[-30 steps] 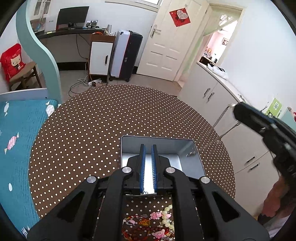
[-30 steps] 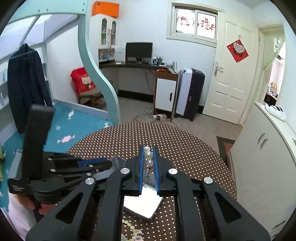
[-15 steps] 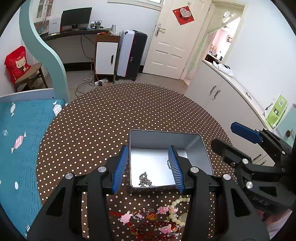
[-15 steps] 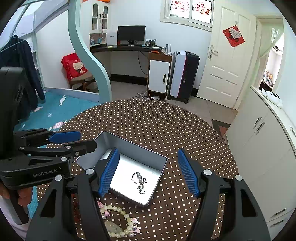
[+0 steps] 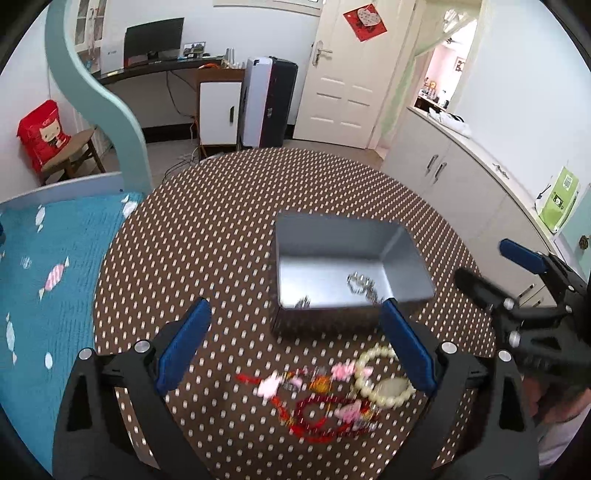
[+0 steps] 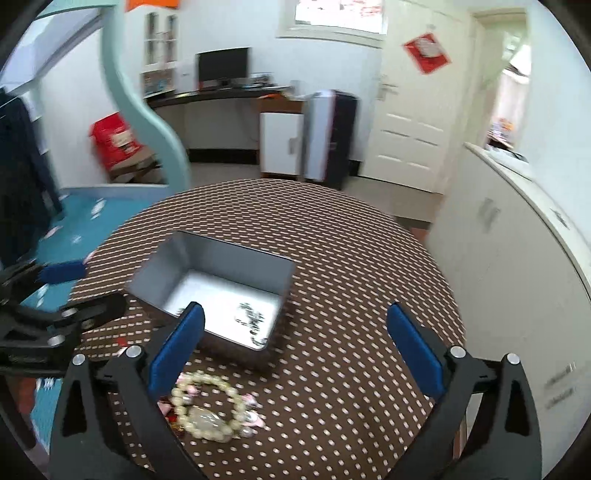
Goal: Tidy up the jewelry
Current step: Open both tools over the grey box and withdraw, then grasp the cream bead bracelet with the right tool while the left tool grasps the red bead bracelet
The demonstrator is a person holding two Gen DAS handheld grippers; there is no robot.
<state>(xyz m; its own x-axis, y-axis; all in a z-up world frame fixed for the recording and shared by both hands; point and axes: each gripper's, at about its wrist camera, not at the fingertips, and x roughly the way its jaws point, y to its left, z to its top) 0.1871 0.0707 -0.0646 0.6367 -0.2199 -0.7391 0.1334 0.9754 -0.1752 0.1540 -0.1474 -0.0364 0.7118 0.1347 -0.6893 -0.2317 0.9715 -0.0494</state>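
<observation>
Right wrist: blurred cream-beaded bracelet (image 6: 207,410).

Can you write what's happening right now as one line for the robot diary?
left claw: open, empty | right claw: open, empty | tin: chains inside | bead bracelet: on table

light: bright daylight, window (image 6: 332,16) blown out
blur: right view smeared, jewelry pile (image 5: 325,395) fuzzy
edges: heavy fisheye bend, black corners

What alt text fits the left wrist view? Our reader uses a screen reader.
An open left gripper hovers over a polka-dot table, above a blurred heap of bead bracelets and red cord; behind it a silver tin holds chain jewelry.
</observation>
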